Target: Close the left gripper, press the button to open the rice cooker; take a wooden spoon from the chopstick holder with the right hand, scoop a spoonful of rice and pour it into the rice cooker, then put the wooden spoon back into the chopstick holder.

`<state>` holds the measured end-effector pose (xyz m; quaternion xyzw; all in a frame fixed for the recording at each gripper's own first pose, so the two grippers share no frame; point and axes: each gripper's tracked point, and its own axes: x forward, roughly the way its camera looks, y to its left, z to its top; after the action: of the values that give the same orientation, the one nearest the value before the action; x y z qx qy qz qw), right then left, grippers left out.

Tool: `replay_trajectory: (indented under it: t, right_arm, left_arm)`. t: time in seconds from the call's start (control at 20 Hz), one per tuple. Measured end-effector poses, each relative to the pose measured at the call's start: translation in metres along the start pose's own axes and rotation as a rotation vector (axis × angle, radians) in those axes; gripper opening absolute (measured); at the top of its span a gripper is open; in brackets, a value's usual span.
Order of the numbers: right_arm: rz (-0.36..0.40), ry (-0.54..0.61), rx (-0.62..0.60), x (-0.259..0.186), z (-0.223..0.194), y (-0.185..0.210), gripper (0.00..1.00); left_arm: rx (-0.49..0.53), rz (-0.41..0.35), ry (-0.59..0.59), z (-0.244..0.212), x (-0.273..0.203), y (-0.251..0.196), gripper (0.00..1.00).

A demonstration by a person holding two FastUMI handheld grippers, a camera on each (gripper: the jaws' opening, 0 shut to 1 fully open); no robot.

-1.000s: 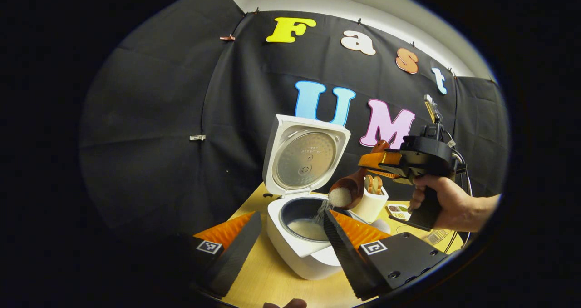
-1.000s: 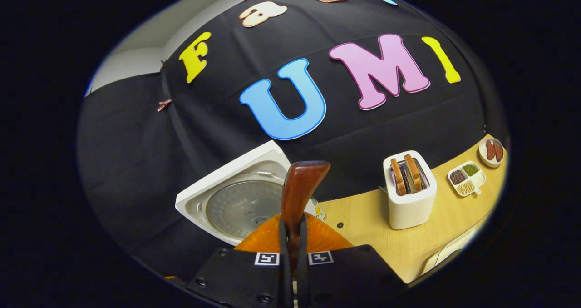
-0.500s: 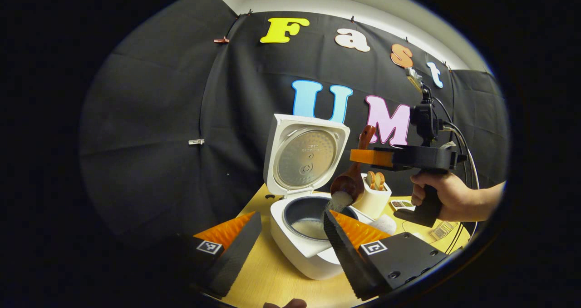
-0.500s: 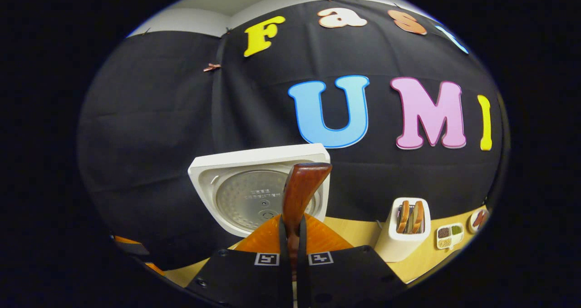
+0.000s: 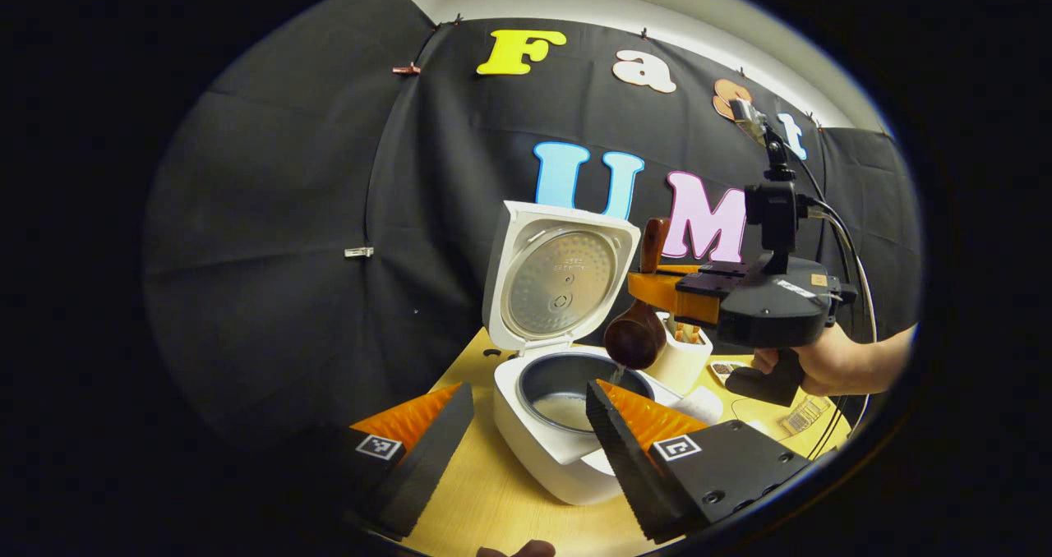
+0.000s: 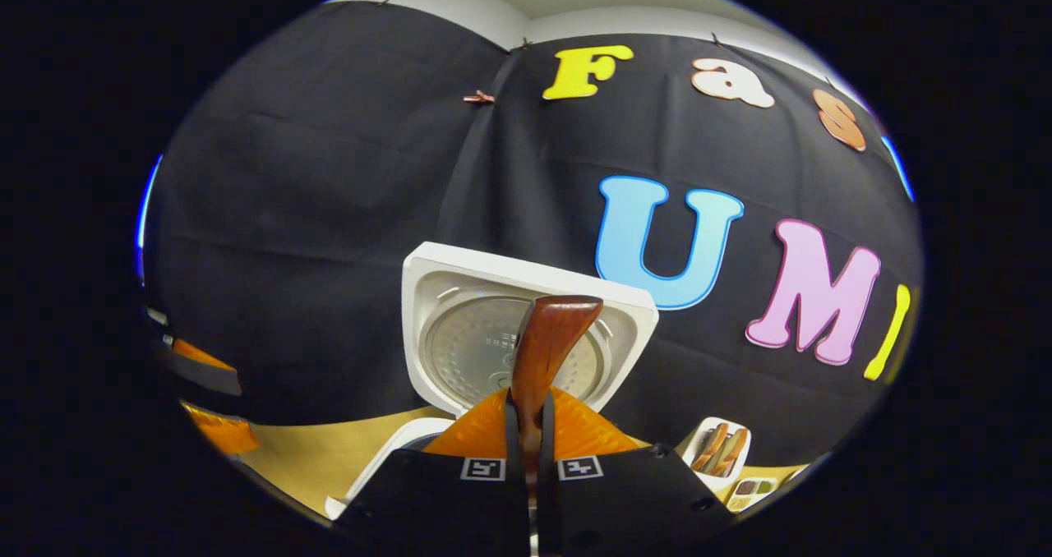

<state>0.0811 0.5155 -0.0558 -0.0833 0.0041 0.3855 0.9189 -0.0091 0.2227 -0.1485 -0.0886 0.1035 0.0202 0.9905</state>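
Note:
The white rice cooker stands open, its lid upright, with rice lying in the dark pot. Above the pot's right rim hangs the wooden spoon, its bowl turned downward and a last trickle of rice falling from it. My right gripper, held by a hand, is shut on the spoon handle. In the right gripper view the handle rises between the fingers of my right gripper, in front of the lid. My left gripper stands open in front of the cooker, holding nothing.
A white toaster with bread slices stands behind the spoon, also seen as the toaster. A small divided dish and a white bowl sit to the right on the wooden table. The black booth wall is close behind.
The right gripper has rolled the spoon over and lifted slightly; its bowl now faces down and the rice has poured into the pot. The left gripper has barely moved.

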Motion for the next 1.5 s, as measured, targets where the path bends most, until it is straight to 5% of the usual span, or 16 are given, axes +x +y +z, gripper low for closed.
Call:
replay_trajectory:
  t: [0.15, 0.3, 0.75, 1.15, 1.5]
  right_arm:
    - [0.013, -0.013, -0.082, -0.005, 0.0, 0.008, 0.08]
    - [0.005, 0.001, -0.009, -0.004, -0.004, 0.003, 0.08]
    - [-0.057, 0.047, 0.58, -0.013, 0.008, -0.033, 0.08]
    - [-0.075, -0.038, 1.003, -0.081, 0.035, -0.095, 0.08]
    - [-0.213, -0.133, 1.006, -0.184, 0.027, -0.184, 0.08]
  left_arm:
    - [0.003, 0.001, -0.001, 0.0, 0.0, -0.002, 0.95]
    - [0.006, 0.003, -0.005, 0.001, -0.001, -0.004, 0.95]
    - [0.037, 0.014, -0.031, 0.012, -0.013, -0.022, 0.95]
    - [0.044, 0.014, -0.087, 0.036, -0.027, -0.062, 0.95]
    - [0.102, -0.009, -0.131, 0.062, -0.026, -0.105, 0.95]
